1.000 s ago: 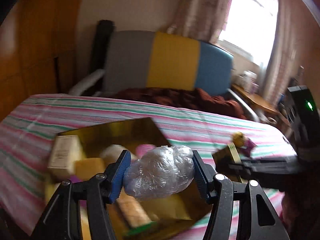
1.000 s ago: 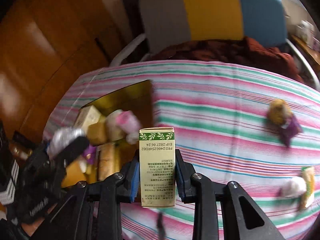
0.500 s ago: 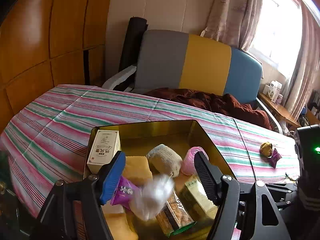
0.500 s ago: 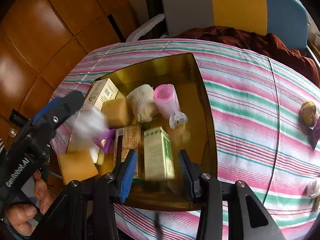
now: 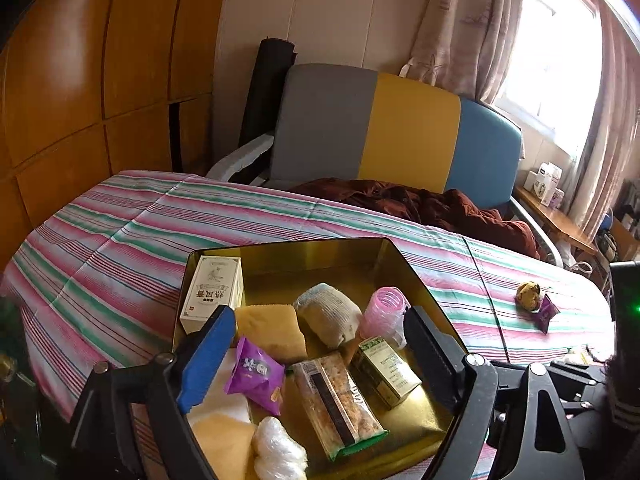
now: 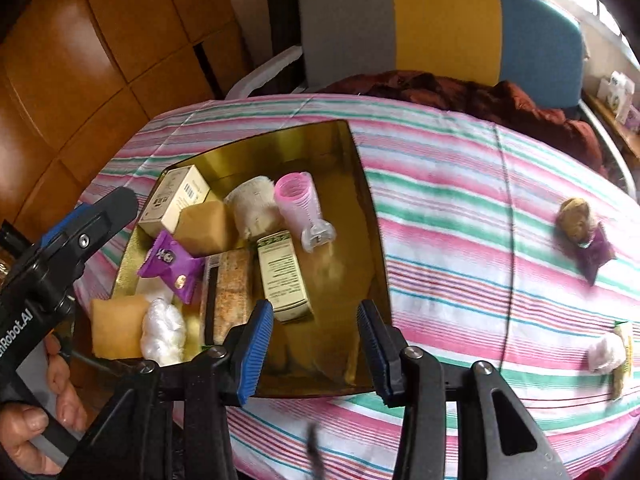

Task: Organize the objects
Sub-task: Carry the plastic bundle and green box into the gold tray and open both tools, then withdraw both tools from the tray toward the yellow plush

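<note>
Where the left wrist view ends at its lower edge, the crumpled clear plastic bag [image 5: 279, 453] and the tan sponge [image 5: 224, 448] beside it are cut off, and the near rim of the gold tray [image 5: 288, 249] is hidden behind the left gripper [image 5: 320, 358]. The jaws of that gripper are seen spread wide, with nothing between them and nothing touched. Behind them, inside the tray, a white box [image 5: 212, 294], a purple packet [image 5: 256, 374], a long snack bar [image 5: 338, 402] and a green box [image 5: 386, 372] are laid close together, with a pink cup [image 5: 384, 314] on its side further back. Far right on the striped surface [image 5: 120, 240], 2 small items are seen, too small to identify.

In the right wrist view, the tray's near wall is partly covered by the right gripper [image 6: 316, 346], whose jaws are likewise held wide apart and empty, above the tray's bare right part. The green box [image 6: 283, 276] is lying flat just beyond the left jaw, apart from it. The plastic bag [image 6: 162, 330] is resting at the tray's near left corner, against the tan sponge [image 6: 116, 330]. At the lower left, only fingers of the hand [image 6: 36, 420] holding the other gripper are shown. A pale bundle [image 6: 606, 350] at the right edge is blurred.
</note>
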Motion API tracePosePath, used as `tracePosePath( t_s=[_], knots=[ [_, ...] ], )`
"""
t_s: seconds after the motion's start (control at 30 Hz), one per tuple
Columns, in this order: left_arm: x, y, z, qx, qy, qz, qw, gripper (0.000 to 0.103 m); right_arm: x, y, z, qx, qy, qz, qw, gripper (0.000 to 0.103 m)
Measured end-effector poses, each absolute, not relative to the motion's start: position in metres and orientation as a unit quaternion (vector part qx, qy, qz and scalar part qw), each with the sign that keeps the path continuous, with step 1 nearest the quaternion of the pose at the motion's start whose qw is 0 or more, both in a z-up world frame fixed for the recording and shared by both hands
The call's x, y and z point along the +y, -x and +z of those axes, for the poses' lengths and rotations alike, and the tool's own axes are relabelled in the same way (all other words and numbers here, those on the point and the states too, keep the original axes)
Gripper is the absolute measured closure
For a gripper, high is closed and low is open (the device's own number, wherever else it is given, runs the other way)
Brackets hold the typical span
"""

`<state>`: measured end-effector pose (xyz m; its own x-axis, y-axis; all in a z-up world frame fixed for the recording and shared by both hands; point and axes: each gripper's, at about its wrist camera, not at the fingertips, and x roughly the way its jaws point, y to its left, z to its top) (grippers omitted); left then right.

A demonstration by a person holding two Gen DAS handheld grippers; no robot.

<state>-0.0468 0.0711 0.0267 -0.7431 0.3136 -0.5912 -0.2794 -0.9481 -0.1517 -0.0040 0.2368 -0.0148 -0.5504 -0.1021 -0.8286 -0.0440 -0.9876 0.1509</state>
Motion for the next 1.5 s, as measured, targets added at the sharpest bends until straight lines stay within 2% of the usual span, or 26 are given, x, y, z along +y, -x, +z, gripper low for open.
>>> tracePosePath(
  t_s=[0.5,0.93,1.5],
  knots=[
    [0.092,0.029,0.024,0.001,0.326,0.928,0.182,0.014,0.253,-0.013,-0.008,-0.062,-0.438,-0.896,-0.035,0.056],
    [0.113,0.018,0.016,0.017,0.338,0.917,0.212,0.014,0.283,-0.022,-0.02,-0.073,-0.45,-0.888,-0.065,0.055],
    [0.14,0.005,0.011,0.042,0.343,0.902,0.26,0.014,0.39,-0.052,-0.026,-0.152,-0.469,-0.857,-0.15,0.055]
  ],
)
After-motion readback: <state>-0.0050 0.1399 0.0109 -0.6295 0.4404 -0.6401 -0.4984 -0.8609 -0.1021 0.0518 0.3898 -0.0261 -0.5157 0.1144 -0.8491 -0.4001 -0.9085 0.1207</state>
